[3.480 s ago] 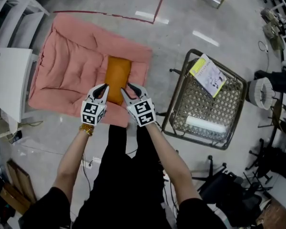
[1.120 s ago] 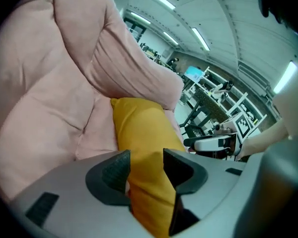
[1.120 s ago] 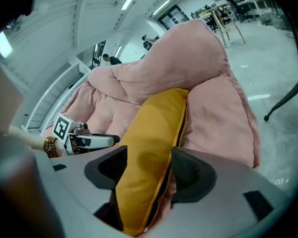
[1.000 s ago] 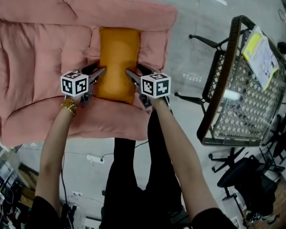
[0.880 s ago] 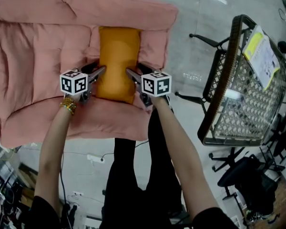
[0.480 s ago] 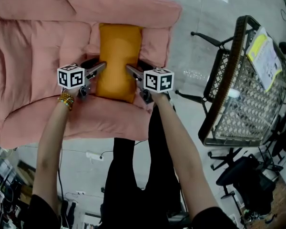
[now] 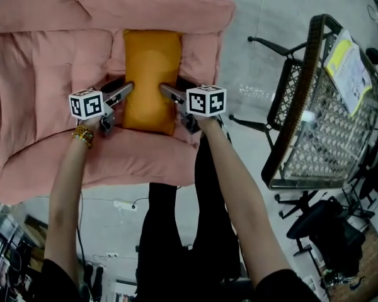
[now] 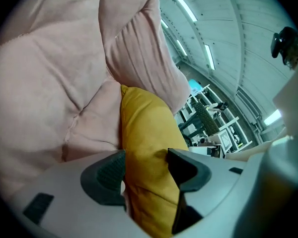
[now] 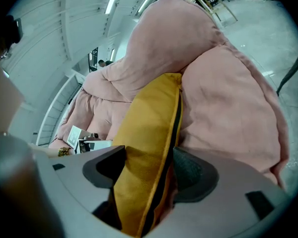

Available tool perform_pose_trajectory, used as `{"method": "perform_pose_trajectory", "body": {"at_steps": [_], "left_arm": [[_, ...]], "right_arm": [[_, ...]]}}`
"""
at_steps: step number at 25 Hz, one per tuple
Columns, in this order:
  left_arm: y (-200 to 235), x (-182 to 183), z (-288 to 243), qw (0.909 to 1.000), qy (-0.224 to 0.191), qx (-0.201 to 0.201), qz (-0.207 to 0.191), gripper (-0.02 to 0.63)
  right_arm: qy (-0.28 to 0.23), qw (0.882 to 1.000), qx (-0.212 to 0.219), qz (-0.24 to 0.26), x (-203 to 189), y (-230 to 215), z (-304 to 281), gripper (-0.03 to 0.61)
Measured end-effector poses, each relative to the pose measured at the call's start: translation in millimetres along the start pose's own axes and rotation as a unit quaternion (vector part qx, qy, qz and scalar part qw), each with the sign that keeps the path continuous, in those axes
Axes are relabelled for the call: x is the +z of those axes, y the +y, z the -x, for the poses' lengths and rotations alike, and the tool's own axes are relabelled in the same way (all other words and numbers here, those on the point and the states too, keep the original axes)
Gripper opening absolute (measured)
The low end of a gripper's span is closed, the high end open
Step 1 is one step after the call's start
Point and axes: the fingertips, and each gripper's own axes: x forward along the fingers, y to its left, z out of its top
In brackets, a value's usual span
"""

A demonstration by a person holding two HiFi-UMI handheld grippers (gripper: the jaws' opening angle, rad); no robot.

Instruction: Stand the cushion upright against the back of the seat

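Head view: the orange cushion stands on the pink seat, right of the seat's middle. Its long axis runs from the seat's front edge up to the back roll, and its broad face is turned toward the camera. The top end rests against the back, close beside the right arm roll. The left gripper and right gripper flank its lower side edges. The seat sits on a grey glossy floor. To its right is a woven metal-framed stand with a yellow booklet on it.

Left gripper view: the cushion rises on end, leaning on the padded back. The gripper's jaws are opening with the cushion's edge between them, and the fabric fills the gap and touches both pads. Strip lights and white shelving show beyond.

Right gripper view: the cushion's seamed edge stands upright against the seat's padding. The jaws are spread wide around it. One pad touches the fabric and the other stands just clear.
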Motion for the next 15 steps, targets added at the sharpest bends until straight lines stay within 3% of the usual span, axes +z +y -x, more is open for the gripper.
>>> {"method": "perform_pose_trajectory", "body": {"at_steps": [6, 10, 15], "left_arm": [[-0.4, -1.5, -8.0, 0.9986, -0.002, -0.030, 0.044, 0.253], [2.2, -1.8, -9.9, 0.9989, 0.005, -0.015, 0.044, 0.244], [-5.3, -1.9, -14.4, 0.9988, 0.004, -0.029, 0.039, 0.204]], "right_arm": [[0.010, 1.000, 0.003, 0.002, 0.2, -0.9, -6.4, 0.295], [0.010, 1.000, 0.003, -0.001, 1.7, 0.0, -8.0, 0.290], [0.012, 1.000, 0.005, 0.004, 1.3, 1.9, -7.4, 0.259]]}}
